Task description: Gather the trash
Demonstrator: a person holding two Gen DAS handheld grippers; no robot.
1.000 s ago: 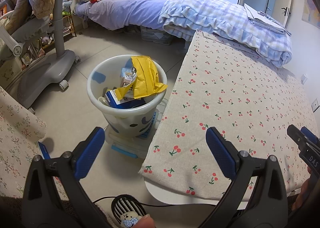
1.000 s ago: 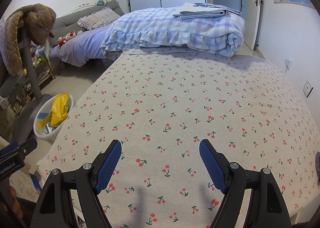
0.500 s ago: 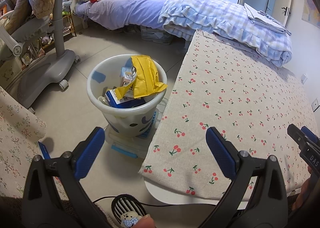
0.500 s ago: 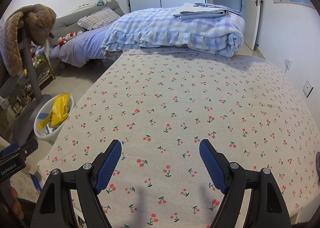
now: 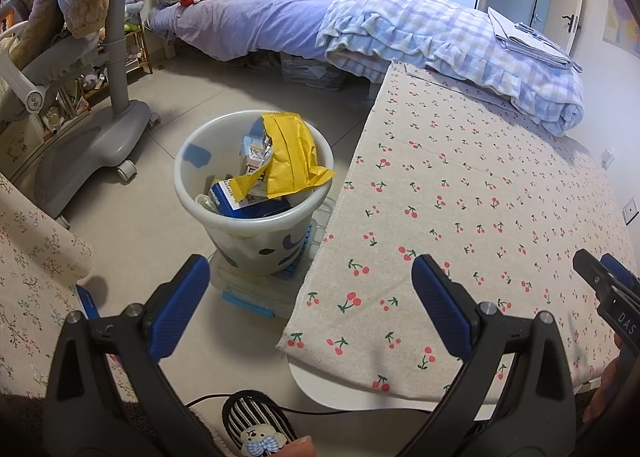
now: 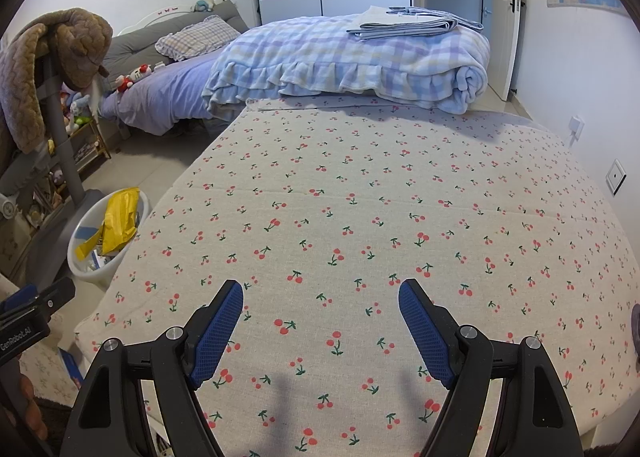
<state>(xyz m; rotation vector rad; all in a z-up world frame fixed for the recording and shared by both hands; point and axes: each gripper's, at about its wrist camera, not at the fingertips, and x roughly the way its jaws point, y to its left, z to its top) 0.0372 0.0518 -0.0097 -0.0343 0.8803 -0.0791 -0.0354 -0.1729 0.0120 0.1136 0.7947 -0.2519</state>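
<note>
Two tools hang with their jaws spread wide and nothing between them. Taking the white trash bin (image 5: 256, 193) as landmark: it stands on the floor just beside the left edge of the surface (image 5: 480, 193), which wears a cherry-print cloth. Inside the bin lie a crumpled yellow bag (image 5: 288, 157) and a blue-and-white carton (image 5: 240, 203). The left tool (image 5: 310, 297) hovers on the near side of the bin, over the corner of the surface. The right tool (image 6: 320, 321) hovers well to the bin's right, above the cloth.
</note>
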